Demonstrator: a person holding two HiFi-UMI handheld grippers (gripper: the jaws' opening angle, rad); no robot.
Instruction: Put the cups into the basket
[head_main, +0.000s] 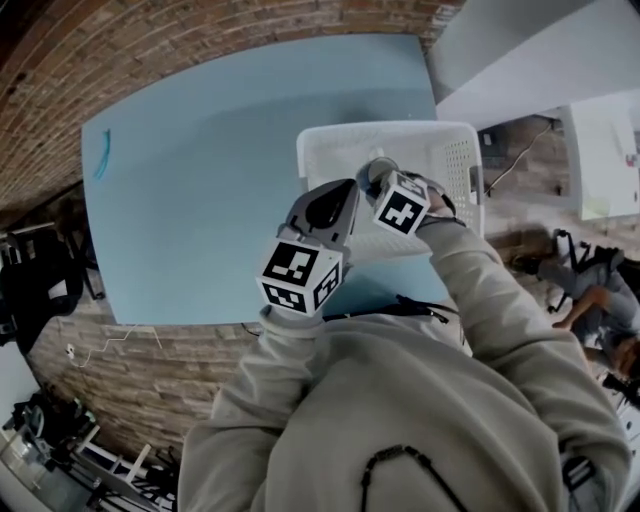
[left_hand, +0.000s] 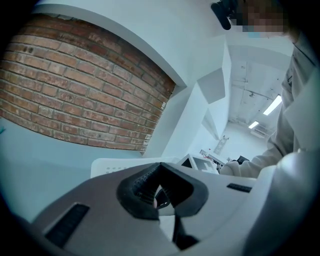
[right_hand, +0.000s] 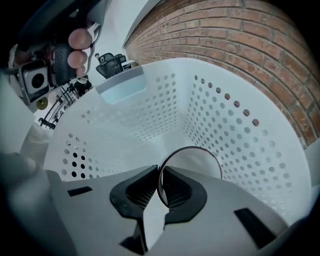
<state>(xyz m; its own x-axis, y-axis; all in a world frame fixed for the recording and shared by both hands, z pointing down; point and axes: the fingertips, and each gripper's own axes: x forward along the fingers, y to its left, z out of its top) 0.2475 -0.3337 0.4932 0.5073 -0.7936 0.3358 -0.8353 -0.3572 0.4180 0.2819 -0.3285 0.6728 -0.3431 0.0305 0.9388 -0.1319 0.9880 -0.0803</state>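
Right now your right gripper (right_hand: 159, 175) points steeply down into the white perforated basket (right_hand: 240, 145). Its 2 jaws are nearly together, pinched on the thin wall of a clear cup (right_hand: 200, 161), with 1 pad inside the round rim and the other outside it. The cup hangs within the basket with its mouth toward the camera and the holed walls rising around it on all sides. From the right gripper view you cannot tell whether its base touches the basket floor. Your left gripper (left_hand: 159, 169) sits just beside the right one in the head view, by the basket's near-left corner, and is aimed only slightly downward. Its dark pads meet at the tips and nothing is caught between them, so that one is closed and empty. Past its jaws you see the basket's white rim, the pale blue table (head_main: 200, 200) and a red brick wall (left_hand: 75, 90). In the head view the basket stands on the right part of the table, close to its near edge, and your 2 sleeves (head_main: 480, 300) reach over that edge toward it. A small blue item (head_main: 102, 155) lies by the table's left edge, well apart from the basket.
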